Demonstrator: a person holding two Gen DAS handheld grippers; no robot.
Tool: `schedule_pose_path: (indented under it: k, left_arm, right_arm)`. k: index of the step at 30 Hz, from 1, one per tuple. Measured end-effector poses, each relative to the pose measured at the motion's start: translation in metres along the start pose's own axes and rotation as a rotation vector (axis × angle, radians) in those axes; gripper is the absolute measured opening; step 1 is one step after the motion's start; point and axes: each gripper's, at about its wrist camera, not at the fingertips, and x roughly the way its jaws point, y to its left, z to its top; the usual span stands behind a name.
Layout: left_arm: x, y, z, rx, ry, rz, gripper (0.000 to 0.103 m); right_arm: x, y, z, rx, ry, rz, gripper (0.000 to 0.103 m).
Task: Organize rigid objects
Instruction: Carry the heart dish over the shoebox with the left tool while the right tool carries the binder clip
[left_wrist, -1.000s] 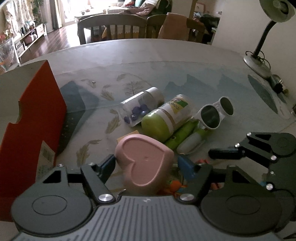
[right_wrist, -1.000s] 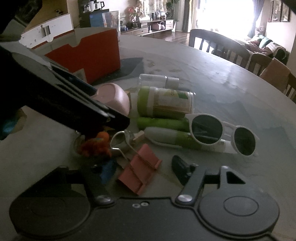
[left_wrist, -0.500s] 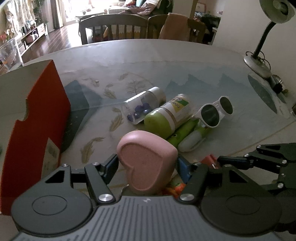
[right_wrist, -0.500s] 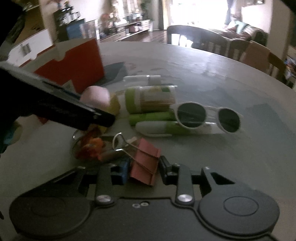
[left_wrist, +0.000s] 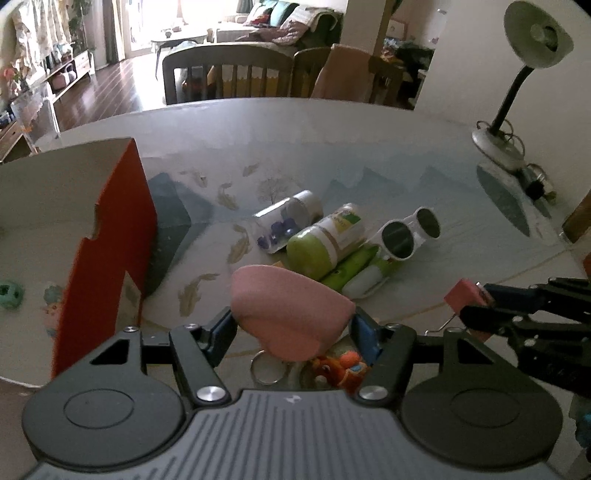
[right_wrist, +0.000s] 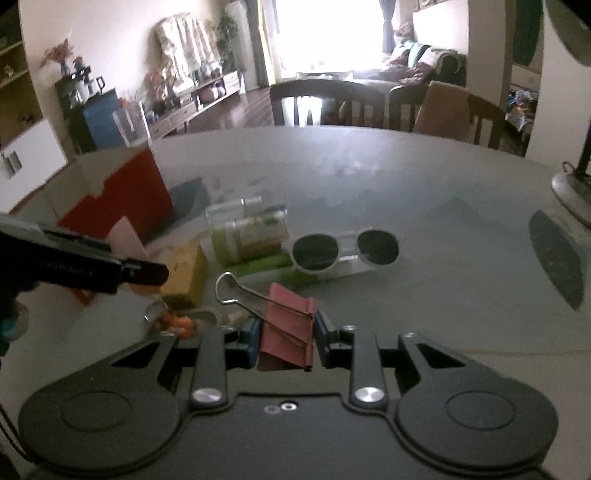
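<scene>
- Left gripper (left_wrist: 293, 326) is clamped on a pink heart box (left_wrist: 290, 312), held above the table (left_wrist: 332, 147).
- Right gripper (right_wrist: 284, 341) grips a red binder clip (right_wrist: 290, 325) by its body, wire handles pointing forward and left.
- Below the heart box lie a key ring (left_wrist: 266, 367) and an orange toy (left_wrist: 341, 365), partly hidden by the left gripper.
- Ahead sit a clear jar (left_wrist: 286, 221) with blue pieces, a green bottle (left_wrist: 325, 240), two green tubes (left_wrist: 351, 264) and white sunglasses (left_wrist: 408, 234), all lying touching or just beside one another.
- An open red box (left_wrist: 107, 236) stands at the left, its near wall between the left gripper and its inside.
- A yellow block (right_wrist: 186, 269) lies beside the bottle.
- A desk lamp (left_wrist: 524, 74) stands at the table's far right, well apart.
</scene>
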Motion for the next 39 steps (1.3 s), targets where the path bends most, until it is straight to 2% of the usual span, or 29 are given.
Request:
schedule_pose_path:
  k: [12, 19, 28, 39]
  left_arm:
    - [-0.046, 0.012, 0.001, -0.004, -0.055, -0.055, 0.066]
    - [-0.066, 0.031, 0.000, -0.006, -0.059, -0.055, 0.066]
    - [-0.091, 0.072, 0.000, -0.006, -0.083, -0.056, 0.066]
    - [-0.110, 0.139, -0.009, -0.040, -0.090, -0.028, 0.066]
  right_arm:
    - [-0.042, 0.037, 0.023, 0.023, -0.060, 0.023, 0.029]
    - [-0.052, 0.073, 0.036, -0.002, -0.082, 0.027, 0.029]
    - [-0.053, 0.128, 0.052, -0.029, -0.101, 0.042, 0.029]
    - [-0.033, 0.195, 0.068, -0.055, -0.105, 0.060, 0.029]
